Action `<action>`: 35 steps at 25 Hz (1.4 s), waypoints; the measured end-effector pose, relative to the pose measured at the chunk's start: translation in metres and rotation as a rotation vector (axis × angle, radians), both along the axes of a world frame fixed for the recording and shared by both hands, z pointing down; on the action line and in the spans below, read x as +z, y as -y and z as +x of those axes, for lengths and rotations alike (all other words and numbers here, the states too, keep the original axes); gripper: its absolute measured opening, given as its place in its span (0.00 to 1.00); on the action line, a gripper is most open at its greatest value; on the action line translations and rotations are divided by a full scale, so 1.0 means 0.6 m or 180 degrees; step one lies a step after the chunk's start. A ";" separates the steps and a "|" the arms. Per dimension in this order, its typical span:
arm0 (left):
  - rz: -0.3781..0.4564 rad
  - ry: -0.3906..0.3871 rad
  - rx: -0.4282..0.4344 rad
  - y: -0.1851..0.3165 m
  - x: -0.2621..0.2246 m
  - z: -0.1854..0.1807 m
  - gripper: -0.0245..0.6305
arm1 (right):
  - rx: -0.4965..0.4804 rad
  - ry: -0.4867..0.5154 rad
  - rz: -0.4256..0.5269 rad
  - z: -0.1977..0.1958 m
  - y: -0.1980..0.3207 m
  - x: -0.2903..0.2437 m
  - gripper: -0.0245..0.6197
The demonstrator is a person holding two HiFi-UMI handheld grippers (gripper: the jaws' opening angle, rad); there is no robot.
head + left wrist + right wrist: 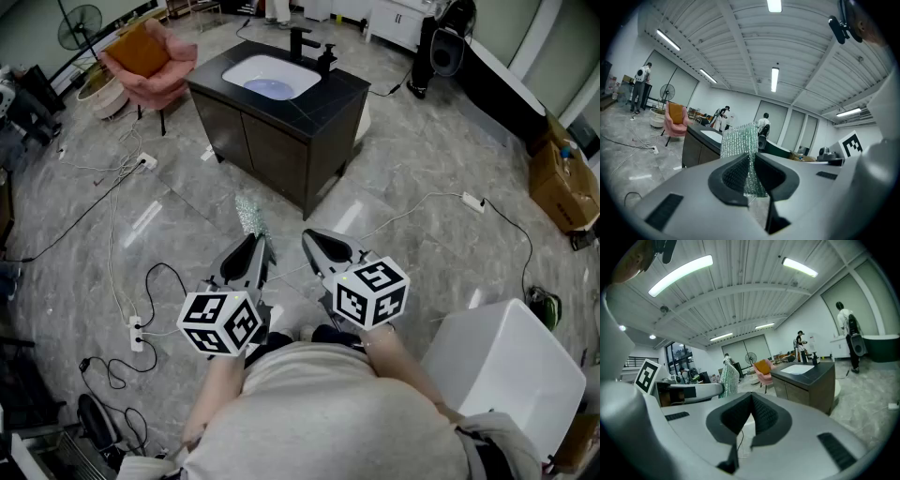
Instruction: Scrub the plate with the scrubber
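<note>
Grey floor (427, 173): sink cabinet (281, 141), pink armchair (150, 58), likely power strip (137, 334).

The head view looked steeply down from overhead; both gripper views (low, close behind their jaws) faced the far sink cabinet (281, 150). All three shared it and the scrubber (251, 217).

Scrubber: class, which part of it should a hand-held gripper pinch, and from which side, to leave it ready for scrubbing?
Pinch the lower part of the scrubber, coming in edge-on, as the left hand-held gripper does now. It is a thin, soft mesh sheet standing upright, so jaws closing on its broad faces probably hold best, leaving the top free to scrub.
</note>
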State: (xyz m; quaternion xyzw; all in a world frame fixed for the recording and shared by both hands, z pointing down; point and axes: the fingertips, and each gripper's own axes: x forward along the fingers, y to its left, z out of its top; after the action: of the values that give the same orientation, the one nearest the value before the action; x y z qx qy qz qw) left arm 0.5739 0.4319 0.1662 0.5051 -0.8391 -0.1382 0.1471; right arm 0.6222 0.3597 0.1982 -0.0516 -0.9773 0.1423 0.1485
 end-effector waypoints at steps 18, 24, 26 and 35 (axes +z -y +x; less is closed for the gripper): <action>-0.0034 0.0037 0.0123 -0.037 0.011 -0.021 0.13 | 0.0136 0.0196 0.0285 -0.017 -0.015 -0.013 0.05; -0.0057 0.0101 0.0173 -0.064 0.015 -0.042 0.13 | 0.0193 0.0167 0.0352 -0.029 -0.043 0.003 0.10; -0.0083 0.0102 0.0203 -0.068 0.021 -0.049 0.13 | 0.0192 0.0136 0.0333 -0.036 -0.050 0.010 0.11; -0.0151 -0.0056 0.0125 -0.094 0.056 -0.078 0.13 | 0.0227 0.0039 0.0109 -0.058 -0.062 0.027 0.15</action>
State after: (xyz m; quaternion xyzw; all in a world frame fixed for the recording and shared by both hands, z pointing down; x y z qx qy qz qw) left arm 0.5273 0.4886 0.1996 0.5166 -0.8308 -0.1197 0.1691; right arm 0.5872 0.3972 0.2142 -0.0150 -0.9817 0.1304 0.1381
